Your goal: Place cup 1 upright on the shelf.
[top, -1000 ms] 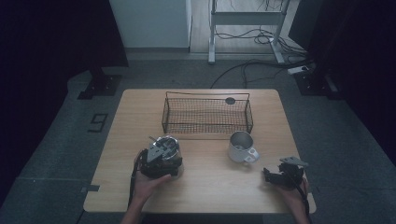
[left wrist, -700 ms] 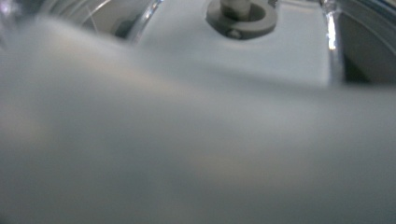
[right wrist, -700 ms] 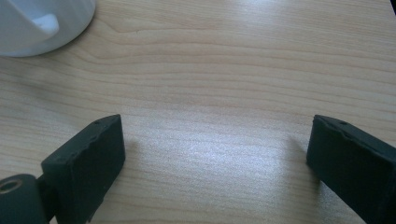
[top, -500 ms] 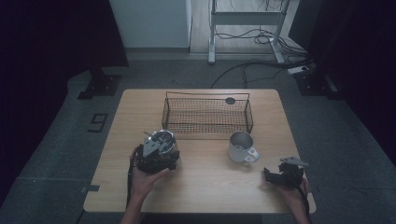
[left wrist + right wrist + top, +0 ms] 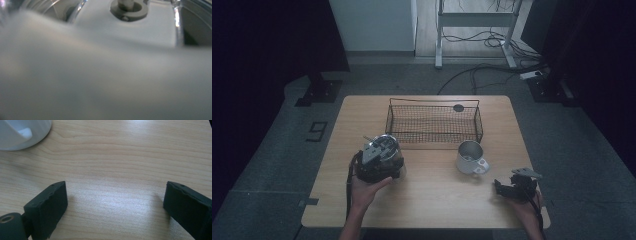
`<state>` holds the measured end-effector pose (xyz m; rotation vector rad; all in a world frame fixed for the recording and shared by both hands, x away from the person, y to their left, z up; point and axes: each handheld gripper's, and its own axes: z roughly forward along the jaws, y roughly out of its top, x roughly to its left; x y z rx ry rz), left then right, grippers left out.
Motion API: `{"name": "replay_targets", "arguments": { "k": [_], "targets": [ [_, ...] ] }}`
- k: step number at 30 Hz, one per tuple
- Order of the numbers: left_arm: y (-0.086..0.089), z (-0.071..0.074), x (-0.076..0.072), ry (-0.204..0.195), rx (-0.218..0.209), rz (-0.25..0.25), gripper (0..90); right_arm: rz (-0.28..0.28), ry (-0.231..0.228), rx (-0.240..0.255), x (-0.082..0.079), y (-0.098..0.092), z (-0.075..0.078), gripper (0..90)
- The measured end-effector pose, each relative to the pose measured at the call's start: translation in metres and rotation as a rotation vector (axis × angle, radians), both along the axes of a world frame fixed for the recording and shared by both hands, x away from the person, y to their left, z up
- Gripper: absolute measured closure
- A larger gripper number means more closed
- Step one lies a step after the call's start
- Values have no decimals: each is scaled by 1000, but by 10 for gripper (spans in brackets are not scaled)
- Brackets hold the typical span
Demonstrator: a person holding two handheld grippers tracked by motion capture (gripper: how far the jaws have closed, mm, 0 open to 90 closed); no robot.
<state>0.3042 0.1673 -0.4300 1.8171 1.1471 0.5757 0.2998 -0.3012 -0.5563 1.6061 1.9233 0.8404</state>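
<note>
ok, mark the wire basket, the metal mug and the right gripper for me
wire basket [image 5: 433,121], high view, on its front mesh wall.
metal mug [image 5: 468,159], high view, on its side wall.
right gripper [image 5: 115,202], right gripper view, midway between its open jaws.

the table [image 5: 432,200] is pale wood with fine darker grain lines. the wire basket [image 5: 434,122] is black mesh, and a small dark round disc [image 5: 458,107] sits at its far rim. the mug [image 5: 470,157] is silvery grey metal, its wall whitish in the right gripper view. the left gripper [image 5: 379,162] is black under a grey plate; the right gripper [image 5: 115,207] has 2 matt black jaws. the floor [image 5: 272,165] is grey.
</note>
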Motion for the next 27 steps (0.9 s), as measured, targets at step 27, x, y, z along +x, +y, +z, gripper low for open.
{"name": "replay_targets", "arguments": {
  "k": [27],
  "targets": [
    [-2, 22, 16, -5, -2, -9, 38, -19, -4, 1, -2, 0, 0, 67]
  ]
}}
